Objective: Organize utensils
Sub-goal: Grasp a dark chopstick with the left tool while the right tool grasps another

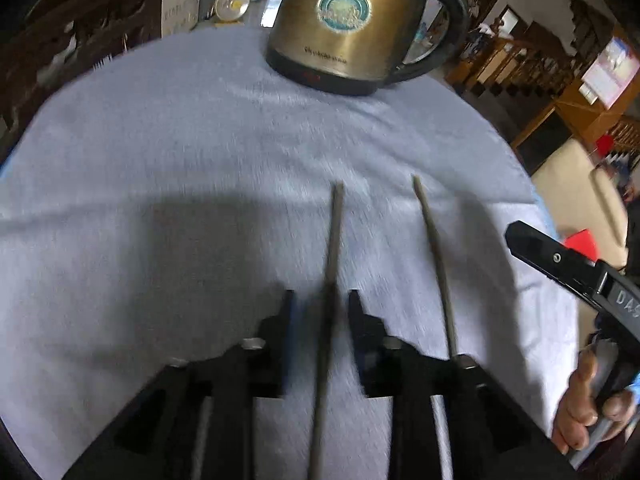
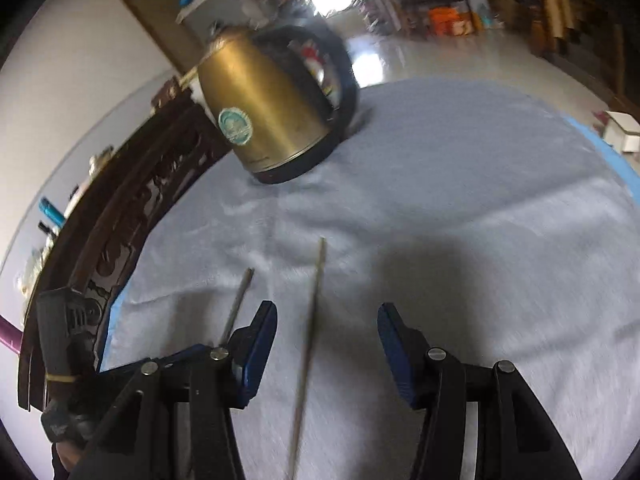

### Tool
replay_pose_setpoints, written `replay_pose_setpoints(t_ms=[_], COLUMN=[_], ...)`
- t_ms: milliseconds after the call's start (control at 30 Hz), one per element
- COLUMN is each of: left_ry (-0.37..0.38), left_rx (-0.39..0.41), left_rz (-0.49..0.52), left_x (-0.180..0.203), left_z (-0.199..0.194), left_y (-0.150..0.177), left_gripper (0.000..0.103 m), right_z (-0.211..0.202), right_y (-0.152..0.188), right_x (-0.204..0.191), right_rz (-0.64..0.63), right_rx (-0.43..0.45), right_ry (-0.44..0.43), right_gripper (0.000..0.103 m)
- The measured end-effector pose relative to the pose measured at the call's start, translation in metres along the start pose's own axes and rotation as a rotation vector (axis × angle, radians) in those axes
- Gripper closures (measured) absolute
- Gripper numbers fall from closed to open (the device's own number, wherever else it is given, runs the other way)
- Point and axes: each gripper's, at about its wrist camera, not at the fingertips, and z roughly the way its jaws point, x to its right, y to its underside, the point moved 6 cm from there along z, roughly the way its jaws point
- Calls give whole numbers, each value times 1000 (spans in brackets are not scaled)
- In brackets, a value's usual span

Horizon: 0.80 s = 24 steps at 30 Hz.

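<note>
Two thin metal chopsticks lie side by side on a pale blue cloth (image 1: 160, 160). One chopstick (image 1: 334, 248) runs between the fingers of my left gripper (image 1: 321, 300), which is open, with a gap on both sides. The second chopstick (image 1: 434, 264) lies just to its right. In the right wrist view that second chopstick (image 2: 314, 312) passes between the wide-apart fingers of my right gripper (image 2: 326, 318), open and not touching it. The other chopstick (image 2: 240, 300) shows left of the left finger. One right gripper finger (image 1: 560, 260) enters the left wrist view.
A brass-coloured electric kettle (image 1: 344, 24) (image 2: 272, 112) with a black handle stands at the far side of the cloth (image 2: 480, 200). Dark carved wooden furniture (image 2: 132, 208) borders the table's left edge. A hand (image 1: 580, 408) holds the right gripper's handle.
</note>
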Motion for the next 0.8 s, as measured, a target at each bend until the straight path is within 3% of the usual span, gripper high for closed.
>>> replay_pose_setpoints(t_ms=[167, 233, 333, 400, 467, 533, 600, 800], left_ry=[-21, -34, -36, -50, -67, -66, -46, -63], left_rx=[-22, -15, -6, 10, 21, 27, 26, 17], left_rz=[39, 62, 90, 109, 126, 126, 117, 116], left_x=[7, 9, 13, 14, 11, 5, 2, -1], left_z=[23, 27, 30, 31, 31, 30, 30, 25], left_y=[-26, -32, -35, -36, -37, -38, -39, -32], left_gripper=[69, 69, 69, 73, 87, 95, 96, 98], right_z=[42, 53, 69, 77, 79, 82, 84, 81], right_y=[-19, -20, -19, -16, -17, -17, -16, -14], right_x=[-13, -14, -12, -9, -10, -11, -13, -10], right_rz=[-11, -21, -38, -39, -63, -89, -149, -165], right_rx=[-95, -131, -186, -214, -204, -204, -213, -244], right_ry=[45, 52, 99, 125, 154, 189, 258, 291], right_gripper=[47, 59, 63, 69, 72, 83, 93, 96])
